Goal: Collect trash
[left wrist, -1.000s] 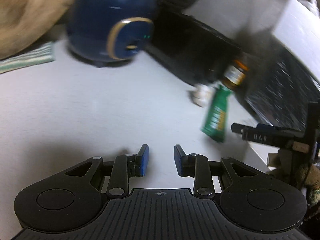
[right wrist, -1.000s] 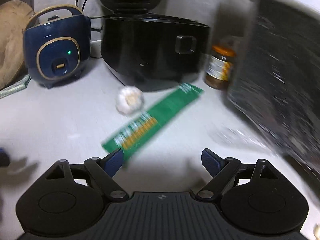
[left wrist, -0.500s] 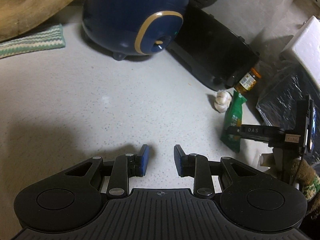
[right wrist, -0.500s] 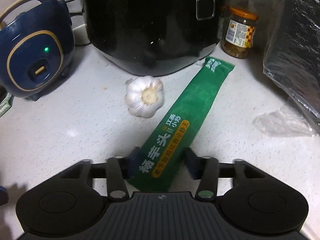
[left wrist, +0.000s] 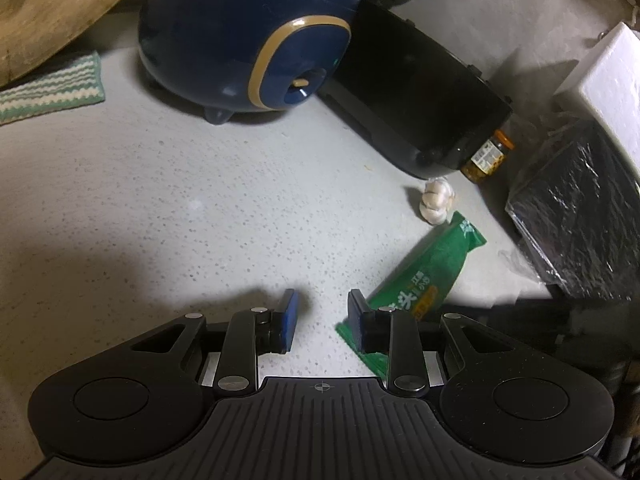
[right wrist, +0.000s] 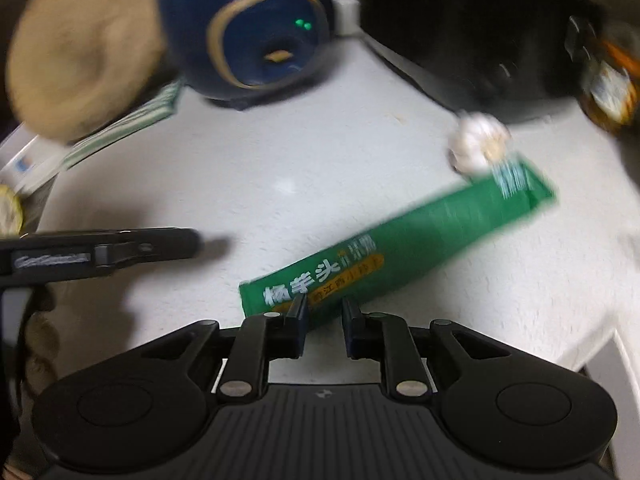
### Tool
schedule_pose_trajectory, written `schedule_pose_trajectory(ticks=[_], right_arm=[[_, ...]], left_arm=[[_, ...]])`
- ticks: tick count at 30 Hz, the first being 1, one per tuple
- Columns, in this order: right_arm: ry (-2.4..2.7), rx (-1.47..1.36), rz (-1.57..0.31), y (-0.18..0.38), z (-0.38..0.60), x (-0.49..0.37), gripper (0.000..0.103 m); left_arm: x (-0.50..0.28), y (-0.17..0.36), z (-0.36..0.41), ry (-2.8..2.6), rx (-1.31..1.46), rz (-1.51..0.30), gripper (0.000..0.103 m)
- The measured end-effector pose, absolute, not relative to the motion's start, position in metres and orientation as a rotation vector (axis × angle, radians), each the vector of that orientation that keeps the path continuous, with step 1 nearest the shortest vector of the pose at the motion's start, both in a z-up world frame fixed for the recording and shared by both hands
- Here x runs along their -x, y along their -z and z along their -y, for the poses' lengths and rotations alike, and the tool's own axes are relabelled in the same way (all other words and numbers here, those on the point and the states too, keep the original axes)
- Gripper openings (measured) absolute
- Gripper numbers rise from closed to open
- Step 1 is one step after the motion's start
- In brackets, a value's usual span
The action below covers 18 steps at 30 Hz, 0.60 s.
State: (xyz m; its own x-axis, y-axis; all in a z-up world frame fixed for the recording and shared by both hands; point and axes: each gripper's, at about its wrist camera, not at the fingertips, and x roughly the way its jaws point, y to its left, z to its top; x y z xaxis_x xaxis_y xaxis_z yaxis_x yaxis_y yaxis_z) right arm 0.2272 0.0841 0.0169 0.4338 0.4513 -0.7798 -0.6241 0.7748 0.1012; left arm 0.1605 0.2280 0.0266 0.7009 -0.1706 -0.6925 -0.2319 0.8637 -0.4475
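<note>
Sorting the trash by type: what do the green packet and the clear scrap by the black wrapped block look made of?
Green packet: looks like glossy printed plastic film, going by its sheen, flat crimped end and printed lettering; whether it is foil-lined inside I cannot tell. Clear scrap: probably thin transparent plastic wrap, crinkled and see-through against the countertop.

Two wrist fisheyes, angled down, close above counter (left wrist: 160,208) (shared)

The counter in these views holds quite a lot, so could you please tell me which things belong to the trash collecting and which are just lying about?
Job:
- green wrapper
- right hand-held gripper, gripping the wrapper's end
- crumpled clear plastic

Lying about:
- garlic bulb
- blue cooker
- black cooker
- jar
- striped cloth
</note>
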Motion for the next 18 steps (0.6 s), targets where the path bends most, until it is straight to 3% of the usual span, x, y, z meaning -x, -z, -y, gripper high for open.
schedule_pose_trajectory(ticks=[1, 3, 4, 10, 18], right_arm=[[-0.654, 0.254, -0.844, -0.023, -0.086, -0.227, 0.033], [-0.565, 0.314, -0.725, -0.032, -0.09, -0.233, 0.073], [-0.52, 0.33, -0.67, -0.034, -0.091, -0.238, 0.076], [-0.38, 0.451, -0.603, -0.011, -0.104, -0.295, 0.078], [-0.303, 0.444, -0.667, 0.022, -0.096, -0.334, 0.074]], left_arm=[[-0.16, -0.027, -0.228, -0.038, 0.54, -0.805, 0.031], [-0.157, -0.026, -0.229, -0.048, 0.538, -0.813, 0.031], [-0.155, -0.025, -0.229, -0.055, 0.538, -0.818, 0.031], [-0.148, -0.022, -0.234, -0.092, 0.551, -0.819, 0.031], [-0.159, -0.02, -0.23, -0.083, 0.543, -0.833, 0.031]])
